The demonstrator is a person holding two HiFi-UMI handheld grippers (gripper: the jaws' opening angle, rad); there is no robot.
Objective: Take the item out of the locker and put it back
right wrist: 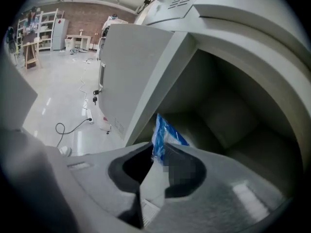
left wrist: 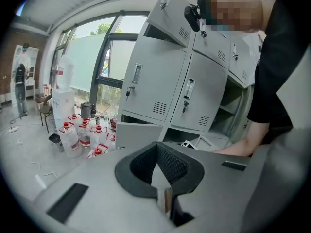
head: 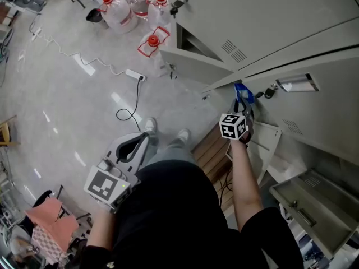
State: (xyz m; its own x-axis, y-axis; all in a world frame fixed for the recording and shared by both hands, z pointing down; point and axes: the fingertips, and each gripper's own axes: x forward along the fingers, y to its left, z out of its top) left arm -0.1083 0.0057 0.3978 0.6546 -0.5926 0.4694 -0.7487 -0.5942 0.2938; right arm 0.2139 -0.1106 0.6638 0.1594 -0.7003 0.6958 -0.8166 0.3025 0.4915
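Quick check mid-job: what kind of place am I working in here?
Probably a workshop or lab hall, not a home: a bank of grey metal lockers, big red-capped water jugs standing on a polished floor, and open shelving against a brick wall.

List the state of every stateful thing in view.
Right gripper: shut on blue plastic packet.
Left gripper: shut, empty.
Grey metal locker door: swung open.
Grey locker compartment: open, inside looks bare.
Clear red-capped water jugs: upright, capped.
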